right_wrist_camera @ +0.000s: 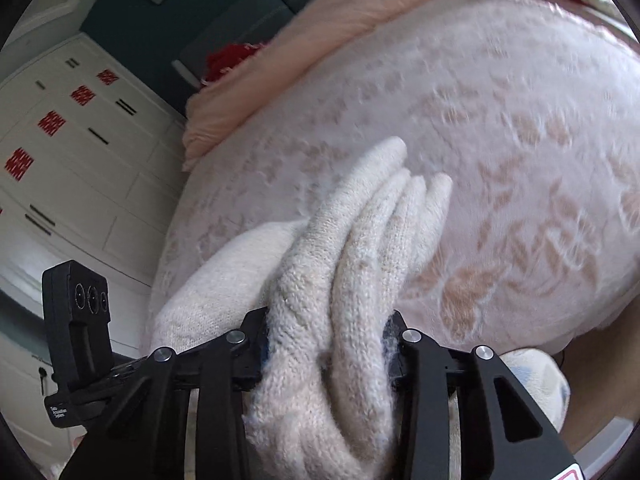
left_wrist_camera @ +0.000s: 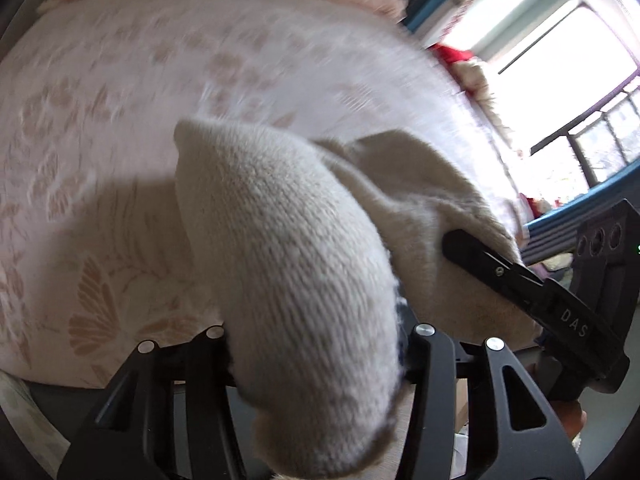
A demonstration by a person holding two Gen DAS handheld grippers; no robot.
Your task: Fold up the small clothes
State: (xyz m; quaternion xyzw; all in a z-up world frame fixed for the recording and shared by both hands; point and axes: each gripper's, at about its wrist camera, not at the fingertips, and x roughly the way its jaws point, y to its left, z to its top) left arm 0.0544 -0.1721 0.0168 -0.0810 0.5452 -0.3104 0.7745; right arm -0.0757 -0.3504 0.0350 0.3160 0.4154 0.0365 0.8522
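A cream knitted garment [left_wrist_camera: 292,248] is bunched between the jaws of my left gripper [left_wrist_camera: 316,344], which is shut on it and holds it above the bed. The same garment [right_wrist_camera: 344,280] hangs in thick folds through my right gripper [right_wrist_camera: 324,340], which is also shut on it. The right gripper's black finger [left_wrist_camera: 516,280] shows at the right of the left wrist view, pressed into the knit. The left gripper's body [right_wrist_camera: 80,320] shows at the lower left of the right wrist view. The fingertips of both grippers are hidden by the fabric.
A bed with a pale pink floral sheet [left_wrist_camera: 120,120] lies below; it also shows in the right wrist view [right_wrist_camera: 500,140]. A peach blanket [right_wrist_camera: 340,40] lies at its far end. White drawers [right_wrist_camera: 80,140] stand at the left; a bright window [left_wrist_camera: 560,60] is at the right.
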